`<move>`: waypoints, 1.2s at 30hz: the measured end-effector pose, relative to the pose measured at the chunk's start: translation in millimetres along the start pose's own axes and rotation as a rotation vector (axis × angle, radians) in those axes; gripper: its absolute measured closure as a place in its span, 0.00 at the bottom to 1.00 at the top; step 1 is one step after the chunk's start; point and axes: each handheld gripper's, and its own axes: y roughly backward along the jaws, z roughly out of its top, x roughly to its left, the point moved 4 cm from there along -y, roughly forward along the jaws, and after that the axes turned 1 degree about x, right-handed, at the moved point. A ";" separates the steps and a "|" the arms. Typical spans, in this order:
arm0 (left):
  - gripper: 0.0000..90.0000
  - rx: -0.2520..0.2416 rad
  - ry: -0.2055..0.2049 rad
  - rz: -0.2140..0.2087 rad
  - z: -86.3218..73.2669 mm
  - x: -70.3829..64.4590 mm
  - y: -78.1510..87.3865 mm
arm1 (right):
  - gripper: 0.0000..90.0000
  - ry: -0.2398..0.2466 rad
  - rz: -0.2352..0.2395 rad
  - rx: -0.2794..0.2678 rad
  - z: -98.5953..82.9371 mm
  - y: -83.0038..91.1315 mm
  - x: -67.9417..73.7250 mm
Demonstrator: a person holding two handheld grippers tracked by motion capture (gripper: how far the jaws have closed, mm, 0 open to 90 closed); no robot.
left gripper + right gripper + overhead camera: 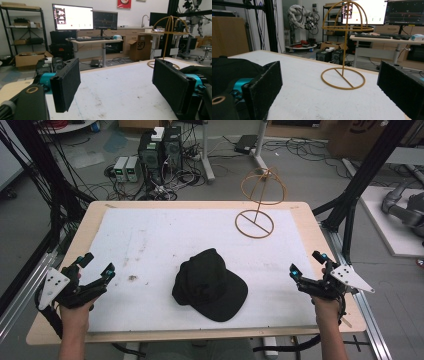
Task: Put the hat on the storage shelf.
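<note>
black cap (210, 285) shows whole from above, gold stand (256, 210) beyond.

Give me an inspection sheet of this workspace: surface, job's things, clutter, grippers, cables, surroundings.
Surface: wooden table covered by a white mat with a few dark stains left of centre.
Job's things: black cap lying on the mat near the front edge; gold wire hat stand upright at the far right, with nothing on it.
Clutter: nothing seen on the table beyond the stains.
Grippers: left gripper at the left edge, jaws open, holding nothing; right gripper at the right edge, jaws open, holding nothing.
Cables: a black cable hangs below the front edge; tangled cables on the floor beyond the table.
Surroundings: computer towers on the floor, monitors on a desk, shelves, cardboard boxes.
</note>
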 end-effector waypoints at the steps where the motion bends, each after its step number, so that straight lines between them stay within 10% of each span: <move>1: 0.26 0.005 0.006 -0.004 0.0 0.1 -0.3 | 0.06 0.001 -0.001 0.001 0.0 -0.1 -0.1; 13: 0.26 0.001 0.002 -0.032 2.7 -3.1 0.0 | 0.06 -0.001 0.004 0.000 -0.3 -1.1 -0.2; 36: 0.24 0.061 0.001 -0.254 4.2 -35.7 -19.0 | 0.06 -0.004 0.004 0.004 -1.2 0.9 -1.7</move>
